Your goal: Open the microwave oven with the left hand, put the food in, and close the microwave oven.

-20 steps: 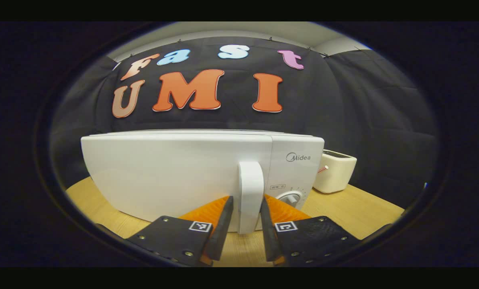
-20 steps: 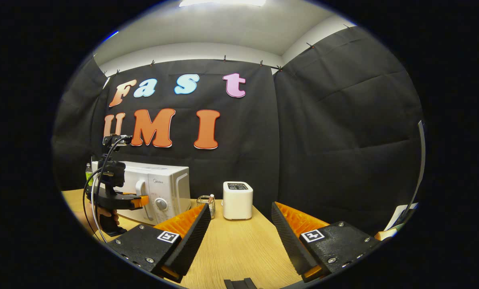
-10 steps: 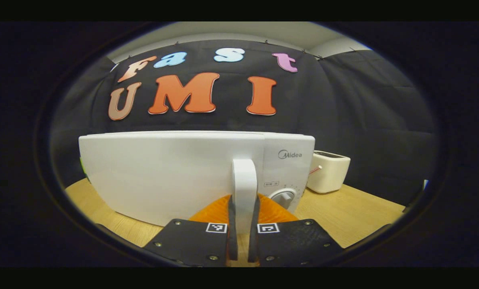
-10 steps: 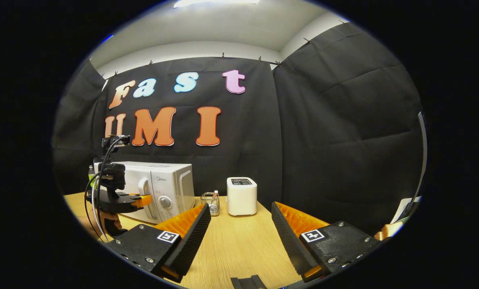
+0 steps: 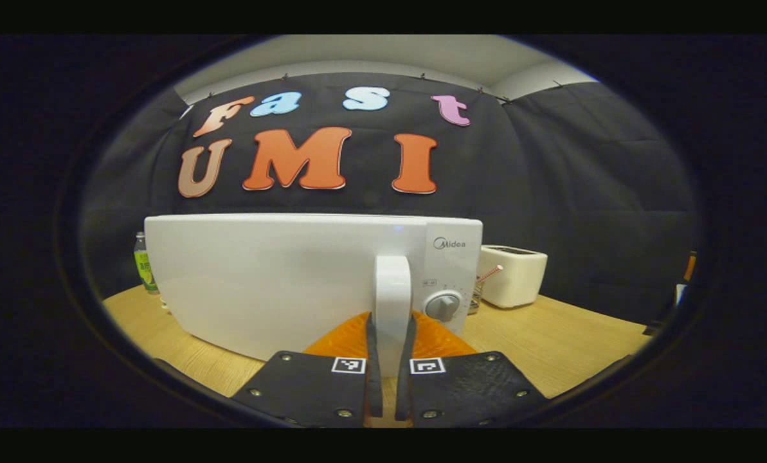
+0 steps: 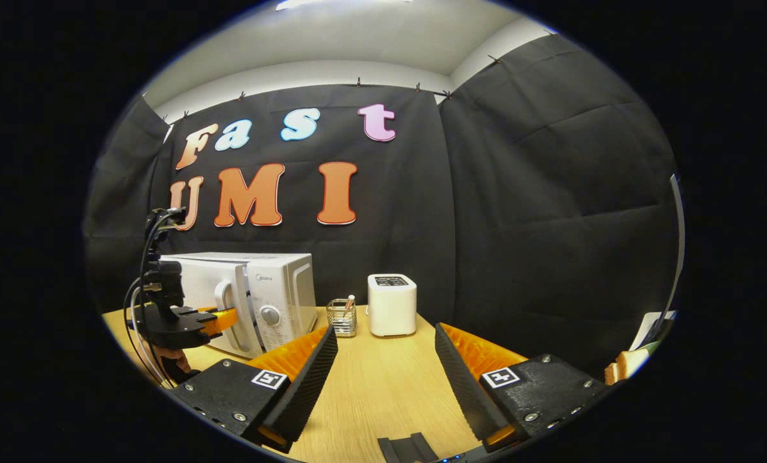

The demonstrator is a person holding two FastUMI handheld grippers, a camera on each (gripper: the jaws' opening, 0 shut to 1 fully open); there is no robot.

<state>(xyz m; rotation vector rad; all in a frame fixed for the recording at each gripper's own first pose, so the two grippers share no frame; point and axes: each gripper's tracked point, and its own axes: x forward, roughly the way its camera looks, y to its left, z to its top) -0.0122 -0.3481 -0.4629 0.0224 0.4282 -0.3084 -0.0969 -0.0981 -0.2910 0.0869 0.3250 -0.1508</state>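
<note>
A white microwave (image 5: 280, 276) stands on the wooden table (image 5: 550, 341), its door facing me. My left gripper (image 5: 391, 319) is shut on the upright white door handle (image 5: 393, 283), one finger on each side. In the right gripper view the microwave (image 6: 280, 283) is at the left, with the left gripper (image 6: 225, 318) on its handle and the door's handle side standing a little out from the body. My right gripper (image 6: 383, 360) hangs open over the table with nothing between its fingers. A tan piece of food (image 6: 622, 368) lies at the far right edge.
A cream toaster (image 6: 391, 304) and a small glass holder with a straw (image 6: 341, 317) stand right of the microwave. A green-labelled bottle (image 5: 143, 263) stands behind its left end. Bare tabletop (image 6: 383, 392) stretches in front of my right gripper.
My left gripper closed on the door handle and has drawn back slightly, so the door's handle side has come away a little. The right gripper stayed open and barely shifted.
</note>
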